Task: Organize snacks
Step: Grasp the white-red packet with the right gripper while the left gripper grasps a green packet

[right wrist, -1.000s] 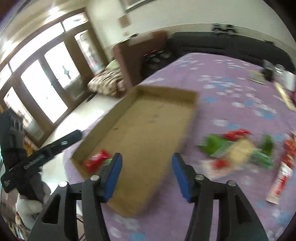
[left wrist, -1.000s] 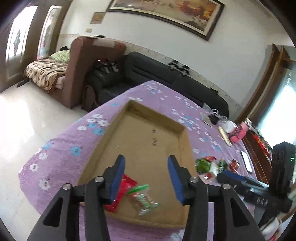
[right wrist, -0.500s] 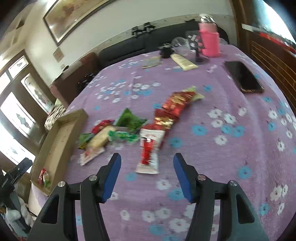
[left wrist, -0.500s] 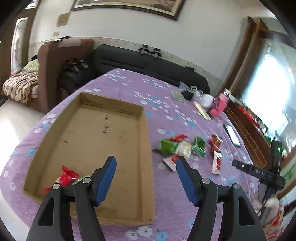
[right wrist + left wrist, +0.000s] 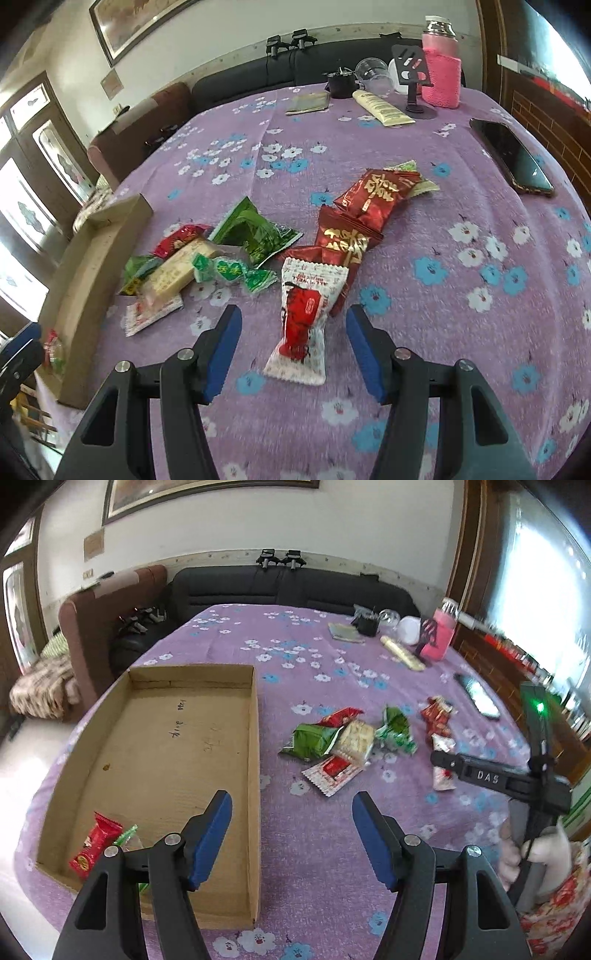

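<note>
A shallow cardboard tray (image 5: 255,738) lies on the purple flowered tablecloth and holds a red packet (image 5: 94,845) and a green-ended sweet (image 5: 127,834) in its near corner. My left gripper (image 5: 291,834) hangs open and empty over the tray's right wall. Loose snacks (image 5: 347,742) lie right of the tray. In the right wrist view, my right gripper (image 5: 293,350) is open just above a white-and-red packet (image 5: 301,325) that lies between its fingers, pads apart from it. Dark red packets (image 5: 369,195) and a green packet (image 5: 255,229) lie beyond.
A phone (image 5: 513,158) lies at the table's right. A cream tube (image 5: 382,107), a booklet (image 5: 308,103), a black stand (image 5: 413,74) and a pink bottle (image 5: 441,70) stand at the far end. A dark sofa (image 5: 295,587) runs behind the table.
The left gripper's jaws have spread wider and it has swung right, off the tray's inside to its right wall. The right gripper swung from the tray to the snack pile and sank.
</note>
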Demonstrator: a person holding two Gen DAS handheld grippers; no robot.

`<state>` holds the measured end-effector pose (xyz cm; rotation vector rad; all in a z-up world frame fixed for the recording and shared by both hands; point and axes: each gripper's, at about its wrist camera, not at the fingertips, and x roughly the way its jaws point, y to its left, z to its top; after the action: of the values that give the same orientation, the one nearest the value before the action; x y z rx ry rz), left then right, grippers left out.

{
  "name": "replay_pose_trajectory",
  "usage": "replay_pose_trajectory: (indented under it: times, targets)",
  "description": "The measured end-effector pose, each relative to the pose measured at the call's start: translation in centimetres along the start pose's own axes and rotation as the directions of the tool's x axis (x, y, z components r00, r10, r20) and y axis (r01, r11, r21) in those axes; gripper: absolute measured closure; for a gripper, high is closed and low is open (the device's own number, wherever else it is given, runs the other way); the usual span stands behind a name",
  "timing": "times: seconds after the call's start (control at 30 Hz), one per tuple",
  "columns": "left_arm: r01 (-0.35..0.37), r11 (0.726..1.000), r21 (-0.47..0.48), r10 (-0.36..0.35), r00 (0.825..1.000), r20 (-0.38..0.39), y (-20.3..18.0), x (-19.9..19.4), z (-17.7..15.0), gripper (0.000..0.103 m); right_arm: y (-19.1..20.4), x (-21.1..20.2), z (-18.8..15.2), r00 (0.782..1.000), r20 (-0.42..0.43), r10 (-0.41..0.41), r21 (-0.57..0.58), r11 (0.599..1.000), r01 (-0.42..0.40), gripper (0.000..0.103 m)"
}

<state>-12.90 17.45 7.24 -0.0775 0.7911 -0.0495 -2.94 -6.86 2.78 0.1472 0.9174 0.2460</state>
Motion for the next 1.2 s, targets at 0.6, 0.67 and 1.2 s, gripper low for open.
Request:
replay_pose_trajectory:
  times: [0.6,0.67,1.2]
  targets:
    - [-0.006,0.996,0.090,0.014,0.996,-0.087,-4.6,3.7,0.6,0.029,-1.1,0.5,-0.4,0.999,0.014,0.043,0.011,0.999,-0.044,0.077]
    - [0.025,0.997,0.070,-0.019,0.996,-0.091,-4.4,3.9,1.0,0.029,-1.4,0.4,-0.3,0.998,0.020,0.054,0.021,0.998,-0.054,0.077]
    - [0.099,0.982,0.162,-0.078,0.988,-0.130,-7.3,9.0,6.0,0.029,-3.2,0.0,-0.1,0.990,0.027,0.135,0.119,0.983,-0.137,0.077]
